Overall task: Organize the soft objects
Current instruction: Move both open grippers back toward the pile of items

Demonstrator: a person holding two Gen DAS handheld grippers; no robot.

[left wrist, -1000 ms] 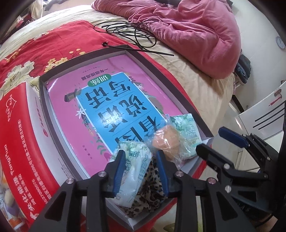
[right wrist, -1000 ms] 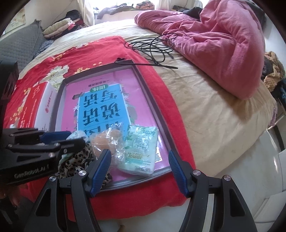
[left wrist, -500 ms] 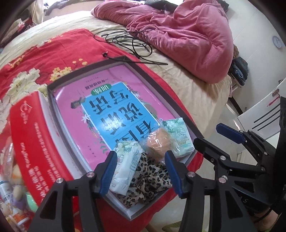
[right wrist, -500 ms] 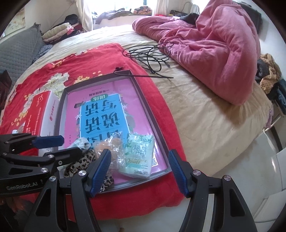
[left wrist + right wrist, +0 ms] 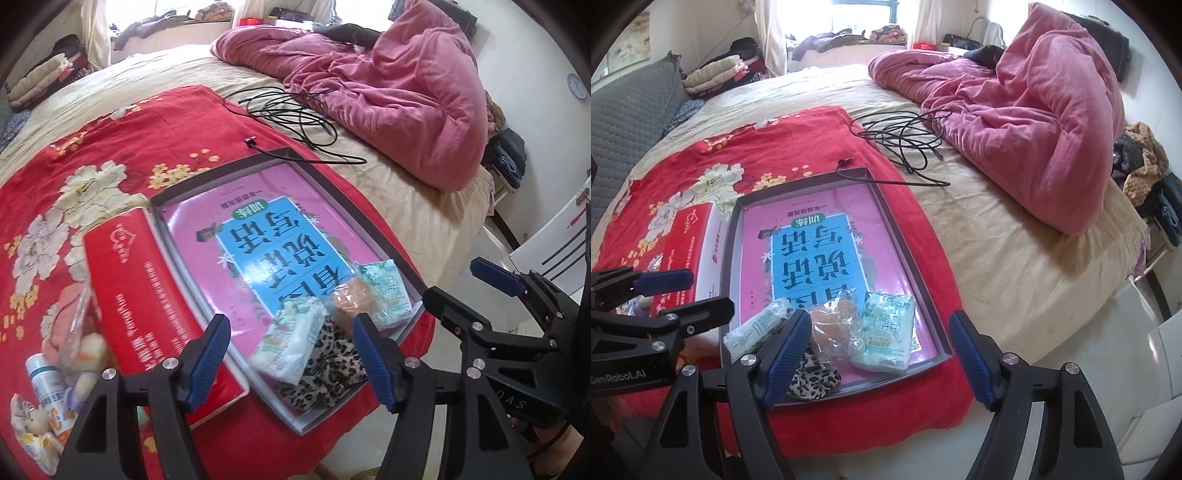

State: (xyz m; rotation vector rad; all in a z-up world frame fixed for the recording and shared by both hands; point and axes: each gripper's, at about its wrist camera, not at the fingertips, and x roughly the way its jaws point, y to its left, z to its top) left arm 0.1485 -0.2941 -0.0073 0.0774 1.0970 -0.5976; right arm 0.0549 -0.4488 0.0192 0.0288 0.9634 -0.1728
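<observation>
Both grippers hover above the near end of the bed, and neither holds anything: the left gripper has its blue-padded jaws spread wide, and the right gripper is spread just as wide, empty between the pads. Below them lies a shallow grey-rimmed box tray on a red floral blanket, its floor covered by a pink and blue book cover. The soft things crowd the tray's near end: a tissue pack lying tilted at the left, partly over a leopard-print cloth; a bun in clear plastic wrap in the middle, touching both neighbours; and a second, pale green tissue pack at the right, lying flat by the tray's corner. Just left of the tray, touching its side, a red carton rests on the blanket, and beyond it sits a heap of small plush toys and bottles, blurred in the left view. Farther up the bed a black cable lies coiled beside a rumpled pink duvet.
</observation>
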